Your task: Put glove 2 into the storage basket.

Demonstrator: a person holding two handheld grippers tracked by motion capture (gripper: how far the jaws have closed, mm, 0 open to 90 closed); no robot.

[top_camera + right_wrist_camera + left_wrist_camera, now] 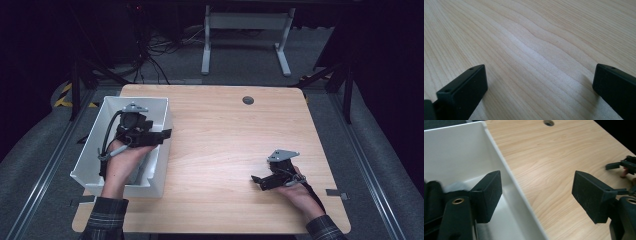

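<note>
A white bin (92,150) stands on the left part of the wooden table (225,140). My left gripper (166,134) hovers over the bin's right wall, pointing toward the table's middle. In the left gripper view its jaws stand wide apart, one over the bin's inside and one over the wood, with the bin wall (509,175) passing under the gap and nothing between them. My right gripper (256,180) rests low at the table's front right, pointing left. Its jaws are open over bare wood (534,50), holding nothing. The right gripper (624,166) also appears far off in the left gripper view.
A round cable hole (248,100) sits near the table's far edge. Beyond the table are a white desk frame (245,40) and loose cables (150,55) on the floor. Something dark lies at the left edge of the left gripper view inside the bin; I cannot tell what.
</note>
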